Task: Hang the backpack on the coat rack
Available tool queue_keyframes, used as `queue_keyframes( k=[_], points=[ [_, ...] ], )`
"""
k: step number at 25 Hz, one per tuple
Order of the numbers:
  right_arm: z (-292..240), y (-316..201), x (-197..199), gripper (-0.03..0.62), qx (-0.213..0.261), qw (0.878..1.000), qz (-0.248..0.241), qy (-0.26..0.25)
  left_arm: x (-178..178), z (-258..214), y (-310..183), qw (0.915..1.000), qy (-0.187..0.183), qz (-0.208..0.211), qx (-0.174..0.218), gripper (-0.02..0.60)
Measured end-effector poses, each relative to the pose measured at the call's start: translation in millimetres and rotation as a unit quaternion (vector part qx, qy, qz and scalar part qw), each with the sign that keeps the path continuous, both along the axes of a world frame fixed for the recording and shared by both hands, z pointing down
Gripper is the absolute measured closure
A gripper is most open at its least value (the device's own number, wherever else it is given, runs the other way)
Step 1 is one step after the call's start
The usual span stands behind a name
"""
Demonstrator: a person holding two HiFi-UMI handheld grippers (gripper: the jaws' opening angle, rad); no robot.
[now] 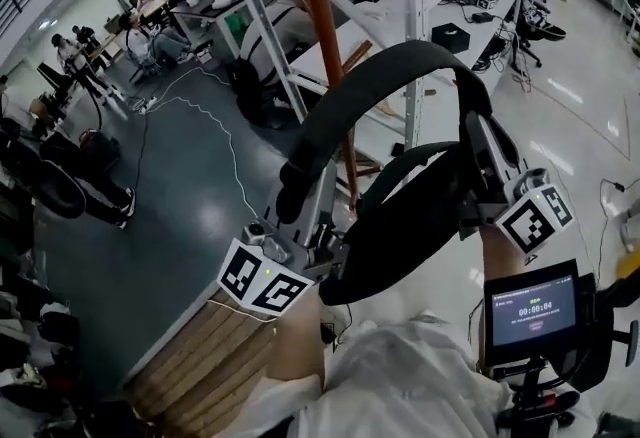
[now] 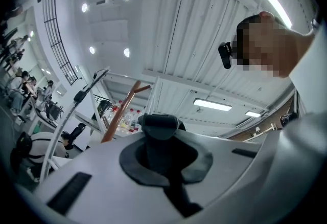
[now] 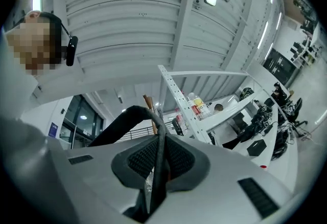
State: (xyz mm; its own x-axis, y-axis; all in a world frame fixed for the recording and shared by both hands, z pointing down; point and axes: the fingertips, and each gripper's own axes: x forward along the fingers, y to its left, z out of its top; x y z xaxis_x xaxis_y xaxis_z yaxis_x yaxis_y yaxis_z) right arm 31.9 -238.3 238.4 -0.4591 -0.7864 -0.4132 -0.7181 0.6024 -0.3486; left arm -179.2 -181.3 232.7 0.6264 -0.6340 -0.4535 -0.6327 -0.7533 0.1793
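A black backpack (image 1: 400,231) hangs between my two grippers in the head view, and its wide padded strap (image 1: 385,76) arches from one to the other. My left gripper (image 1: 290,191) is shut on the left end of the strap (image 2: 159,128). My right gripper (image 1: 470,141) is shut on a thin edge of strap (image 3: 157,166) at the right end. The coat rack's brown wooden pole (image 1: 322,36) rises just behind the strap, with a peg (image 1: 357,54) angling off it. The same pole (image 2: 121,110) shows beyond the left jaws and the pole (image 3: 149,105) shows beyond the right jaws.
A white metal shelving unit (image 1: 415,16) with bottles and gear stands right behind the rack. A wooden slatted top (image 1: 205,361) lies low at the left. A small screen (image 1: 532,311) is mounted by my right forearm. People sit at desks (image 1: 150,16) far left; cables (image 1: 215,126) cross the floor.
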Motion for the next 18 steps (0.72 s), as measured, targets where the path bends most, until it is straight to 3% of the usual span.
queue_keyframes(
  k=[7, 18],
  points=[
    [-61, -34, -20, 0.549, 0.023, 0.999, -0.046, -0.001, -3, -41, -23, 0.9978, -0.029, -0.055, 0.021, 0.576],
    [-168, -42, -58, 0.549, 0.087, 0.992, -0.093, -0.002, 0, -115, -45, 0.9915, -0.072, -0.092, 0.058, 0.577]
  ],
)
